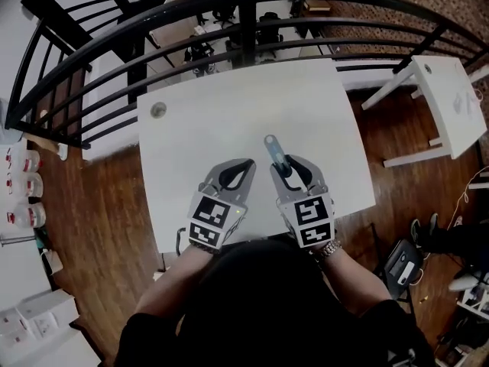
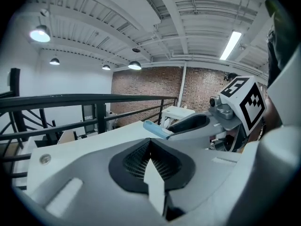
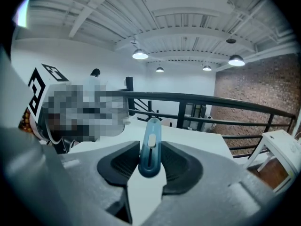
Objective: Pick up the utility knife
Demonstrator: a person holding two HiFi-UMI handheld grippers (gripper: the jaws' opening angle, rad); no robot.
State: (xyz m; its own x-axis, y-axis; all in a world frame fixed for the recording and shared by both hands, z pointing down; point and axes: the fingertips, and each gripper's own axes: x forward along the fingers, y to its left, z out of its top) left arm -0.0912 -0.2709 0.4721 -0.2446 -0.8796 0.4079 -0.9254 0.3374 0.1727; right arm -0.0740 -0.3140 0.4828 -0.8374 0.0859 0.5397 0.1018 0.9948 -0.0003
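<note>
Your right gripper [image 1: 293, 170] has its jaws clamped on the utility knife [image 1: 273, 150], and that grip looks square. In the right gripper view the blue handle [image 3: 150, 145] sits upright between the two dark pads, one pressing on each side, with the slider slot facing the camera. The far end of the knife pokes out past the jaw tips over the white table [image 1: 229, 113].

Your left gripper [image 1: 246, 165] is just beside the right one, a little to its left. Its jaws are drawn together at the tips with nothing between them, as the left gripper view [image 2: 150, 145] shows. From there you can also see the knife [image 2: 156, 129] sticking out of the other gripper.

A small round disc [image 1: 158, 110] sits near the table's far left corner. The black railing [image 1: 229, 10] curves behind the table, and a white stool [image 1: 447, 105] stands off to the right on the wood floor.
</note>
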